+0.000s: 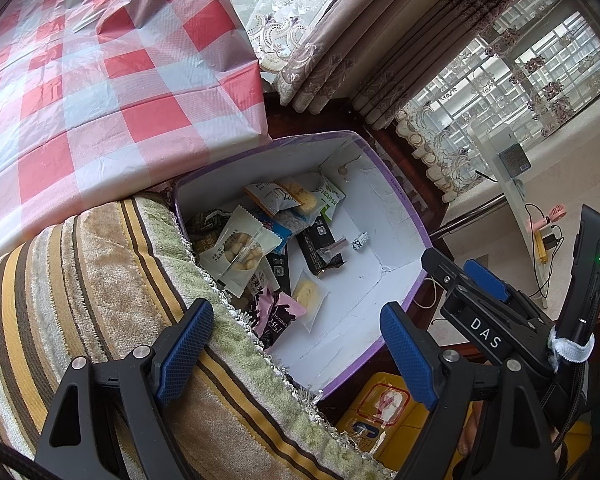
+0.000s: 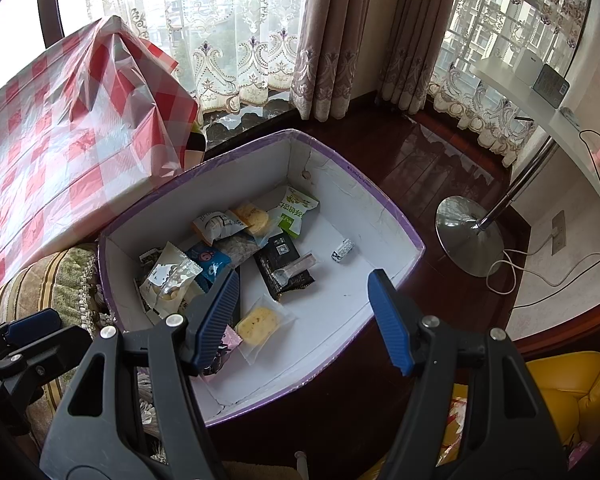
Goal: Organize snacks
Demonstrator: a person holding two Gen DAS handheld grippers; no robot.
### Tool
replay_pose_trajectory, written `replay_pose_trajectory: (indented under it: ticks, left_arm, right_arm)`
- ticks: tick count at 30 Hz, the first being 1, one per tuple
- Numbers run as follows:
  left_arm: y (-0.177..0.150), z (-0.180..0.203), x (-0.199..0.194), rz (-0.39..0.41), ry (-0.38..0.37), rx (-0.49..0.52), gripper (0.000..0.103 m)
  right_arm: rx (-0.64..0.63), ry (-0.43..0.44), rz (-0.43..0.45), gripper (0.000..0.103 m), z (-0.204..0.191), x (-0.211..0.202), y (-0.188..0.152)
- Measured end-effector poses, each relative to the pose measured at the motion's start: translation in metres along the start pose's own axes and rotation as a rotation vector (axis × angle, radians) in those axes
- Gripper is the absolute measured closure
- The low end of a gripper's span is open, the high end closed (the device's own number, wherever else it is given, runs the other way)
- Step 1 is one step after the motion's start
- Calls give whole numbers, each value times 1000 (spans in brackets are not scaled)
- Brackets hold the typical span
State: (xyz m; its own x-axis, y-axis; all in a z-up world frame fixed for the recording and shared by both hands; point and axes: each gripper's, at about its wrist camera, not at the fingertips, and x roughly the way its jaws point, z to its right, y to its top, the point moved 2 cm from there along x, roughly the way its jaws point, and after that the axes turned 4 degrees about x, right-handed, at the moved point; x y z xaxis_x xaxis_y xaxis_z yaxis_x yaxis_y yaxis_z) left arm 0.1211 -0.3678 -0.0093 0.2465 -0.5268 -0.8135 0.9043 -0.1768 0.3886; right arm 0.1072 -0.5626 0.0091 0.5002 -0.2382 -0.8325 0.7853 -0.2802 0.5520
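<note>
- Lace curtains [image 2: 236,60] and a dark wooden floor [image 2: 440,168] lie behind a checked red-and-white cloth [image 2: 60,152] at the left.
- Left gripper [image 1: 296,356] hangs with its jaws spread and nothing between them, over a striped cushion [image 1: 100,300].
- Beside the cushion stands a white box [image 2: 380,216] with a purple rim; the snacks [image 2: 256,256] are heaped toward its left wall.
- Right gripper [image 2: 304,320] hovers over the box's near edge, jaws apart, holding nothing.
</note>
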Motion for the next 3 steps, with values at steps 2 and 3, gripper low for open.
replay_pose_trajectory:
  ticks: [2,3]
  left_arm:
    - [0,2,0,1,5,9,17]
    - [1,3,0,1,3,13,15]
  right_arm:
    - [-2,1,1,33,0,0,0]
    - [-3,2,1,33,0,0,1]
